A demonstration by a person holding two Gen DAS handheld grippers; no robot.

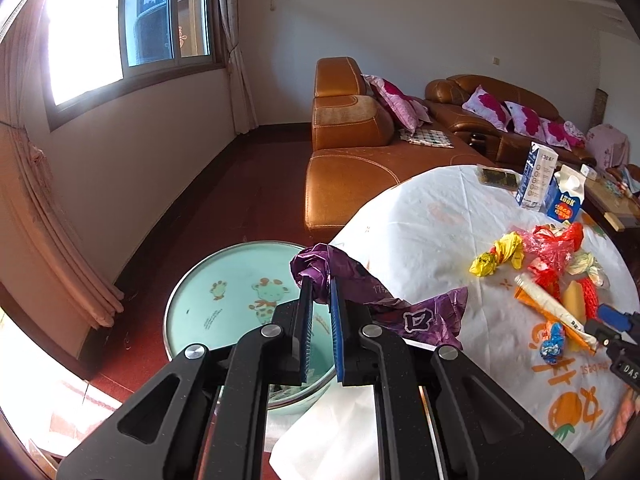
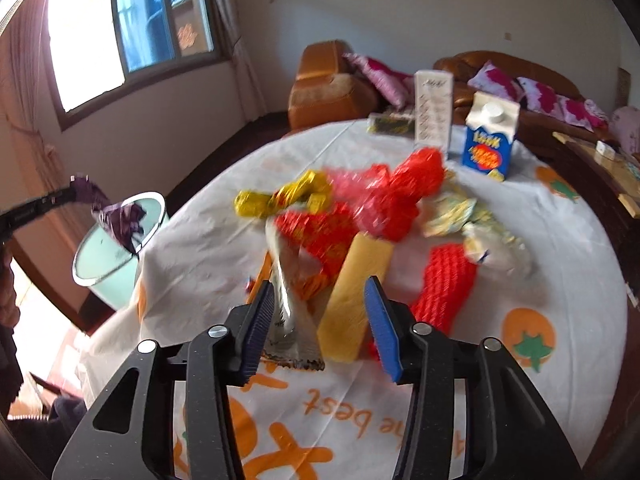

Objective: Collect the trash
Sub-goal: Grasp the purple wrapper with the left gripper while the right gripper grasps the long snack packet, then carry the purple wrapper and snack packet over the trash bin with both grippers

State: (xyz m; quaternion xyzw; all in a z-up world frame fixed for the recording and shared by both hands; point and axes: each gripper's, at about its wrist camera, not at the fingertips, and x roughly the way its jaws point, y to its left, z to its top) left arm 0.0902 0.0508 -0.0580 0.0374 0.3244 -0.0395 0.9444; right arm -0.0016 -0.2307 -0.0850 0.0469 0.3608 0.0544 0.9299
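Table: round, under a white tablecloth [image 2: 224, 240] printed with orange fruit and lettering.
Trash heap: mid-table, a yellow crumpled wrapper [image 2: 280, 198], red plastic bag [image 2: 384, 196], red mesh sleeve [image 2: 444, 284], yellow sponge-like block [image 2: 352, 300] and a clear, silver-edged wrapper [image 2: 288, 304].
Cartons: a blue juice carton [image 2: 490, 140] and a tall white carton [image 2: 433, 108] stand at the far edge.
Bin: pale green bucket [image 1: 240, 300] with a giraffe print, on the red floor just beside the table.
Left gripper [image 1: 320, 292]: clamped tight on a purple wrapper [image 1: 360, 292], held over the bucket's rim.
Right gripper [image 2: 320, 300]: half-wide, straddling the clear wrapper and yellow block; contact unclear.
Room: brown leather sofa [image 1: 352, 152] with pink cushions, sunlit window [image 1: 132, 20], curtains.
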